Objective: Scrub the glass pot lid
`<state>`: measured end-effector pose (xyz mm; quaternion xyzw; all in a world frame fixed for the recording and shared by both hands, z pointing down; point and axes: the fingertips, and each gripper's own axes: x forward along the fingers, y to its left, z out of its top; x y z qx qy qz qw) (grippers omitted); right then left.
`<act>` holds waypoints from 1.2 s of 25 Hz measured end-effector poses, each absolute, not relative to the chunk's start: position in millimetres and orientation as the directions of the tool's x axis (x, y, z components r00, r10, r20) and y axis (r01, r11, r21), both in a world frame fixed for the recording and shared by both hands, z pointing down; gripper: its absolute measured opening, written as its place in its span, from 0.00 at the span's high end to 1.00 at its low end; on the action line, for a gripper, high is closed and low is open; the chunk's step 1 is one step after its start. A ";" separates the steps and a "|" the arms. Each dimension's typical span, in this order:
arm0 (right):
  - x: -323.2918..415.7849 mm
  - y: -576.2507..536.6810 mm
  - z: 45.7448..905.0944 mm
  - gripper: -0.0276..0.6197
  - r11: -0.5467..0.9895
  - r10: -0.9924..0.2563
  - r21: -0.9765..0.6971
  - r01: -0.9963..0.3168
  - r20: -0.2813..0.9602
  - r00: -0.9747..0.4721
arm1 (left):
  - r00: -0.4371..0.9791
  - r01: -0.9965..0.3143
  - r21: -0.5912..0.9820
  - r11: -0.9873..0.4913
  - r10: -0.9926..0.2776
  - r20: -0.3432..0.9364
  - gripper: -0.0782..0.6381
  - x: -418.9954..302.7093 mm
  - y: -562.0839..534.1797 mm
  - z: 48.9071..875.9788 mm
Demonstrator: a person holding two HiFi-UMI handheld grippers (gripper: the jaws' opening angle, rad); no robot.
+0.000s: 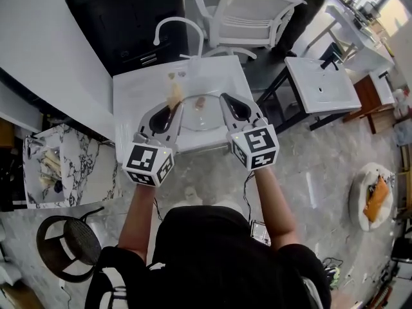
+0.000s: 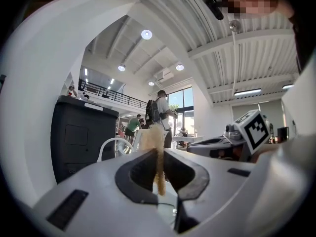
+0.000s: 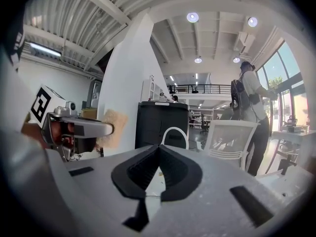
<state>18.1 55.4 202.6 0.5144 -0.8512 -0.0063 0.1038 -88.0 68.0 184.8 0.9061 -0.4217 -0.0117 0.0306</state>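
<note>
a tan sponge is clamped in the left tongs. the right tongs are pressed shut, with nothing held. the glass pot lid is laid in the white sink, between both tongs.

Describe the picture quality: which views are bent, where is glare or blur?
Head view: sharp, evenly lit, glass lid faint against the sink. Left gripper view: strong fisheye bend, mosaic patch at top, sponge slightly soft. Right gripper view: same bend, bright ceiling lamps.
</note>
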 end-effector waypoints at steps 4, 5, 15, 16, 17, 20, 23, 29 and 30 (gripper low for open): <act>15.1 42.2 215.7 0.96 0.463 -0.877 0.114 -0.879 0.198 -0.437 | 0.647 -0.760 0.094 -0.643 -0.762 0.020 0.85 -95.6 51.3 195.6; 15.6 39.6 218.8 0.96 0.461 -0.878 0.115 -0.880 0.205 -0.433 | 0.650 -0.757 0.096 -0.646 -0.759 0.024 0.85 -95.6 48.9 198.0; 24.9 2.8 241.0 0.96 0.458 -0.871 0.092 -0.884 0.244 -0.426 | 0.644 -0.764 0.109 -0.636 -0.761 0.081 0.85 -95.3 10.8 223.6; 25.4 -1.6 243.6 0.96 0.461 -0.869 0.089 -0.883 0.248 -0.429 | 0.642 -0.766 0.109 -0.633 -0.762 0.085 0.85 -94.9 6.5 226.3; 25.7 -6.2 246.4 0.96 0.465 -0.866 0.087 -0.881 0.251 -0.432 | 0.640 -0.768 0.110 -0.631 -0.763 0.091 0.85 -94.3 2.1 229.3; 28.2 -21.6 255.3 0.96 0.477 -0.857 0.083 -0.875 0.267 -0.441 | 0.638 -0.770 0.127 -0.626 -0.763 0.105 0.85 -90.3 -11.9 237.4; 34.8 -40.1 267.3 0.96 0.481 -0.848 0.078 -0.873 0.296 -0.441 | 0.627 -0.778 0.133 -0.614 -0.770 0.115 0.85 -85.2 -27.2 243.3; 44.7 -70.0 303.7 0.96 0.519 -0.804 0.077 -0.851 0.381 -0.456 | 0.607 -0.795 0.151 -0.588 -0.774 0.182 0.85 -74.8 -53.5 275.0; 46.2 -74.5 310.9 0.96 0.527 -0.795 0.073 -0.847 0.395 -0.461 | 0.602 -0.799 0.159 -0.580 -0.775 0.192 0.85 -74.0 -58.3 280.5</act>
